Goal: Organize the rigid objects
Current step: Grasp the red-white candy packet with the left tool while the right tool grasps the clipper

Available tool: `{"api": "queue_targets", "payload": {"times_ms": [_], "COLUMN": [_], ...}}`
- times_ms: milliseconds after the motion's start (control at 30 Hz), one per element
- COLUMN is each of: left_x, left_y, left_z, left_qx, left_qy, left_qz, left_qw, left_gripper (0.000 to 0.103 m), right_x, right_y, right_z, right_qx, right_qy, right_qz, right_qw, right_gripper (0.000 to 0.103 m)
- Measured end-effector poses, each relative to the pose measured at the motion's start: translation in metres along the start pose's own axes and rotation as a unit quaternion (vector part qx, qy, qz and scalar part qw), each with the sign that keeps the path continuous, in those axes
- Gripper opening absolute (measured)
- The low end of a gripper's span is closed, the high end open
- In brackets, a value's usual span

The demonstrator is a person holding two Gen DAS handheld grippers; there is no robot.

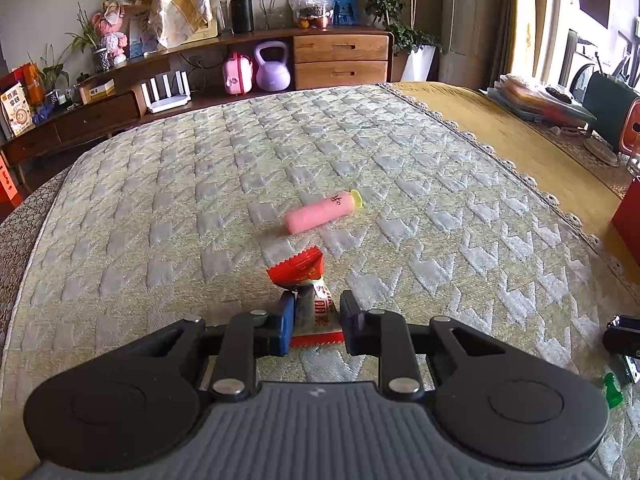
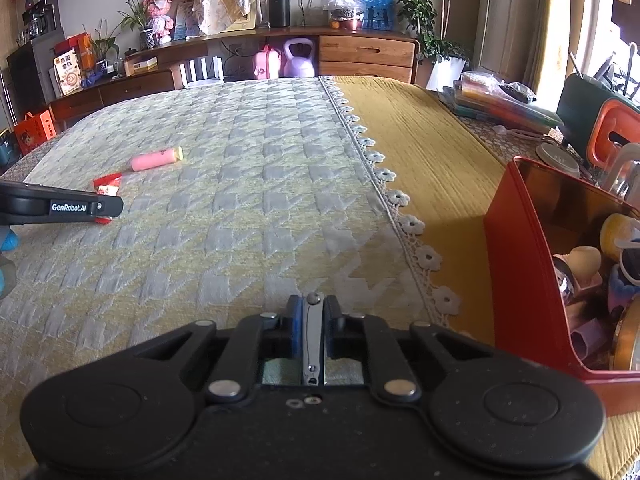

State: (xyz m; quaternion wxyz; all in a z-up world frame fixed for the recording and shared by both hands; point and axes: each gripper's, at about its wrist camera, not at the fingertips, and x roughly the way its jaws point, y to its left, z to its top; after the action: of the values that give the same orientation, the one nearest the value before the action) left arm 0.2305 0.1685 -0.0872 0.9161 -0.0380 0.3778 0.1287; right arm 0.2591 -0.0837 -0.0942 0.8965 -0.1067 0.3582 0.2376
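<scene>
The quilted cloth [image 2: 240, 184] covered most of the table, and its lace edge [image 2: 394, 200] ran from far to near, with the yellow cloth [image 2: 432, 168] beyond it on the right. Bare quilted surface spread wide around the pink tube [image 1: 320, 213], which lay on its side well out from the near edge, apart from everything else. A red box [image 2: 516, 264] stood open at the right side of the table on the yellow cloth, its near wall close beside the right gripper [image 2: 313, 320].

The box was cut off by the frame edge, and the things inside it were jumbled and hard to tell apart. A small green piece [image 1: 612, 396] at the right edge of the left wrist view was too cropped to name.

The left gripper [image 1: 316, 316] had its jaws partly closed around a red and white candy wrapper [image 1: 310, 284]; the left pad touched it, but contact on the right could not be made out. The right gripper's jaws were pressed tight on a metal nail clipper [image 2: 312, 340], held lengthwise between the blue pads [image 2: 295, 326], above the quilted cloth.
</scene>
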Motion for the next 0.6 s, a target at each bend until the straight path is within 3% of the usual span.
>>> {"api": "queue_targets", "payload": {"times_ms": [600], "left_x": [-0.057], "left_y": [-0.046], "left_z": [0.002], "left_qx": [0.026], "left_qy": [-0.019], "left_qz": [-0.056], "left_qw": [0.9979], "left_gripper": [0.023], "right_x": [-0.054], "right_y": [-0.034], "right_z": [-0.005], "right_qx": [0.048], "right_qy": [-0.035], "right_qz": [0.011], "right_qw": [0.998], "right_gripper": [0.010]}}
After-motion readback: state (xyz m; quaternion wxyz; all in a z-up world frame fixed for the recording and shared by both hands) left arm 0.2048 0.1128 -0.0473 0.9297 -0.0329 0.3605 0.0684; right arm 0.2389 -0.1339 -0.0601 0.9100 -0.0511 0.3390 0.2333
